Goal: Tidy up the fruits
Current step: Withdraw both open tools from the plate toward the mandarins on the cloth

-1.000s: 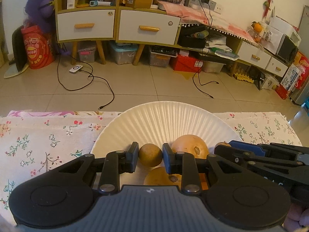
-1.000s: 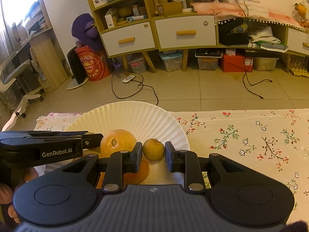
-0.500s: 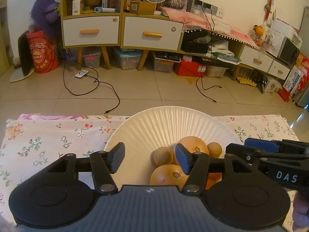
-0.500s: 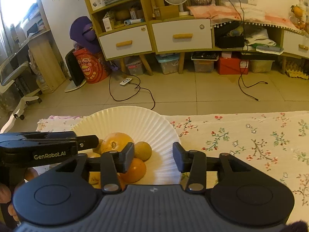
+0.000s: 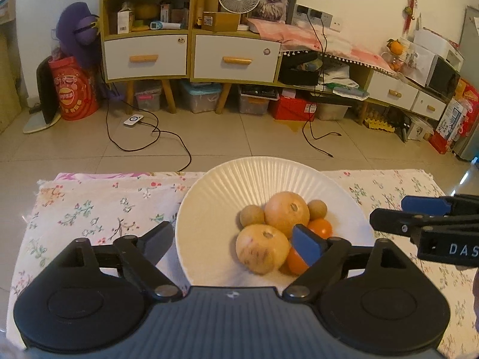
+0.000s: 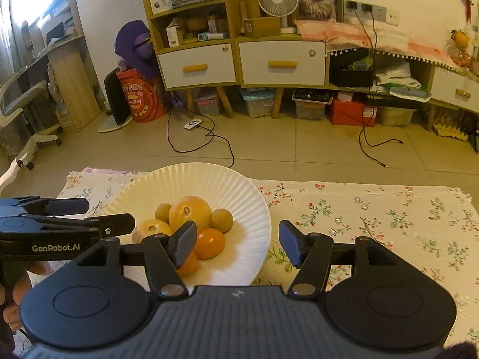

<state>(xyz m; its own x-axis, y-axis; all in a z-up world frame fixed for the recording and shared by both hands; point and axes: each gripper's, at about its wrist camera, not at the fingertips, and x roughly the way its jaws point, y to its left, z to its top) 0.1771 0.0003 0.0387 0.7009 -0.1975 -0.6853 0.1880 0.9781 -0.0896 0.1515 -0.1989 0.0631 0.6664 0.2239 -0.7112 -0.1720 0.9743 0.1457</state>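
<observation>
A white ribbed paper plate on the floral tablecloth holds several fruits. There are two large yellow-orange fruits, two small brown round ones and small oranges. My left gripper is open and empty above the plate's near side. It also shows at the left of the right wrist view. My right gripper is open and empty over the plate's right rim. It also shows at the right of the left wrist view.
The floral tablecloth covers the table, whose far edge drops to a tiled floor with cables. Shelves and drawers line the far wall. An office chair stands at far left.
Both grippers let go of the small brown fruits they held, opened wide and drew back and up. The two brown fruits now rest in the plate beside the big one.
</observation>
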